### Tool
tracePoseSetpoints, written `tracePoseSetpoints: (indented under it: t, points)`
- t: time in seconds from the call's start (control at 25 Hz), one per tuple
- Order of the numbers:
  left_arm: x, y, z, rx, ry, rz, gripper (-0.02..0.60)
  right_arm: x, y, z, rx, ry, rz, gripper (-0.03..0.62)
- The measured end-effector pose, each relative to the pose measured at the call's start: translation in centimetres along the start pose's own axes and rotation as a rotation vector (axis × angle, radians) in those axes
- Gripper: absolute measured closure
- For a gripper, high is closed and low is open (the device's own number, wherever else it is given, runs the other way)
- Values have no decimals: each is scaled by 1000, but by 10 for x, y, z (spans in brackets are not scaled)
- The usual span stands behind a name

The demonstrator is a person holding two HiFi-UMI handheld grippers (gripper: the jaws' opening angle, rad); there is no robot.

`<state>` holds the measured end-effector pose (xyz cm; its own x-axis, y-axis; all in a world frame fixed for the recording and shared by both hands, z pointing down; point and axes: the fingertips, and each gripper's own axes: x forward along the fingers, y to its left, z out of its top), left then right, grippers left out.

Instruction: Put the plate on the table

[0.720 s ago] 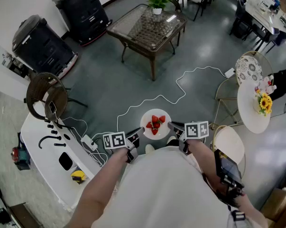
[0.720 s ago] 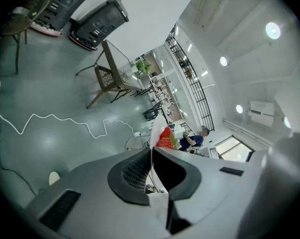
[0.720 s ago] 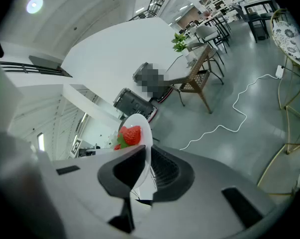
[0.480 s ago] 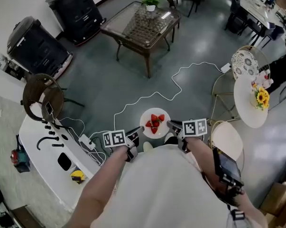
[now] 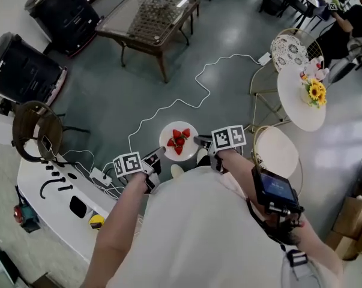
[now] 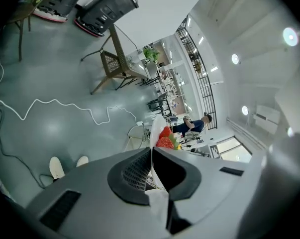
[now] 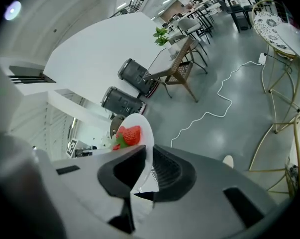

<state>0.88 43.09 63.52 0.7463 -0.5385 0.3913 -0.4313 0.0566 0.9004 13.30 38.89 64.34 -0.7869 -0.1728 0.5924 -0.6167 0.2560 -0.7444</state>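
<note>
Operator: white short-sleeve shirt (image 5: 193, 233), lower centre. Left gripper (image 5: 158, 155) & right gripper (image 5: 200, 141): grey shells, black ribbed pads (image 6: 135, 171), white cubes (image 5: 128, 164) w/ black square markers. Black screen device (image 5: 275, 192) strapped on, lower right.

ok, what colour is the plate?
White plate, carrying red strawberries; the head view shows it best.

Cafe-style lounge: glass-top table (image 5: 147, 14), round white table (image 5: 298, 104), sunflowers (image 5: 316, 92).
</note>
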Motion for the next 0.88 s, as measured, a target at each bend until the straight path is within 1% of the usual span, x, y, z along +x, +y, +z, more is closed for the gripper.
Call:
tracePoseSetpoints:
  t: [0.08,0.24,0.36,0.52,0.76,0.88]
  points:
    - [-1,1,-1,6,15,4,568,1,0,-2,10,9,4,563]
    - [-7,8,1,-13,19,-5,568,7,7,-3,16,23,34,563]
    - [-9,10,3,-22,25,-6,568,10,9,-2,23,34,31,563]
    - [-12,8,6,-9,33,-2,568,14,11,-1,27,49,25,563]
    - [-12,10,5,4,53,2,568,14,16,5,-29,58,24,563]
    - [-15,9,8,0,50,3,568,15,21,8,-49,64,30,564]
